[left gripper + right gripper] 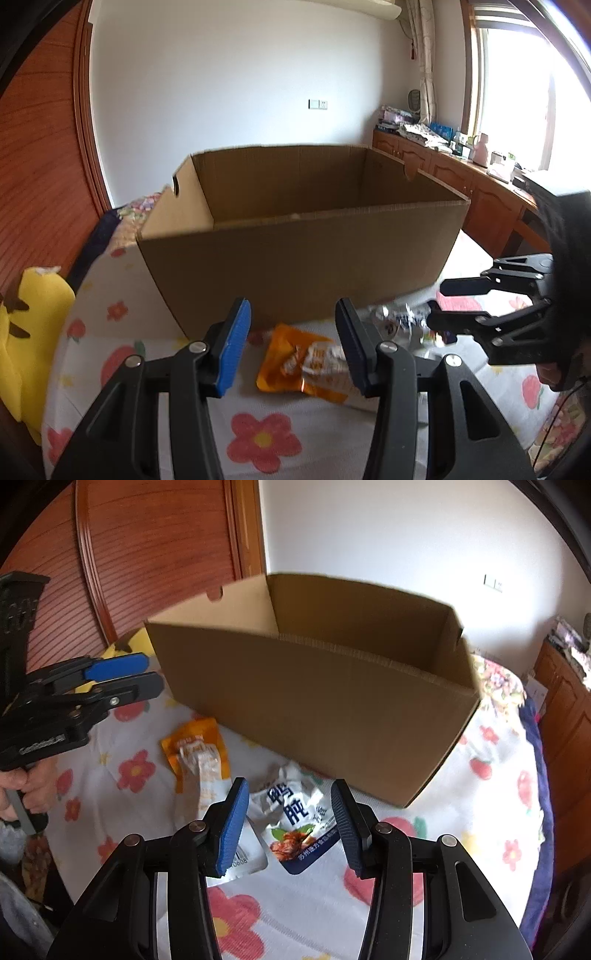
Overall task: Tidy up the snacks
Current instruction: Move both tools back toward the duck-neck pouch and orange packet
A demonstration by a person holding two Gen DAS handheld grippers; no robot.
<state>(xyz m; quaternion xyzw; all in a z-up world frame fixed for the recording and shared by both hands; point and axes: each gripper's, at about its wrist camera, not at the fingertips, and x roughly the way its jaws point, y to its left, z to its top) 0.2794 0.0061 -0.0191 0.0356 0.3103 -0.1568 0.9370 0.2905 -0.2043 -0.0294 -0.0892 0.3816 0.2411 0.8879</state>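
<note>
An orange snack packet (291, 354) lies on the flowered bed sheet, in front of an open cardboard box (295, 258). My left gripper (293, 347) hovers over it, open, with the packet showing between the blue pad and the dark pad. A crumpled white and blue snack packet (295, 812) lies to the right of the orange packet (199, 753). My right gripper (290, 827) is open above the white packet and is not pressing on it. Each gripper shows in the other's view: the right gripper (437, 302) and the left gripper (153, 674). The box (314, 701) looks empty where I can see inside.
A yellow plush cushion (37, 314) lies at the bed's left edge beside a wooden wardrobe (37, 166). A cluttered wooden cabinet (461, 177) runs under the window on the right. A person's hand (33, 786) holds the left gripper's handle.
</note>
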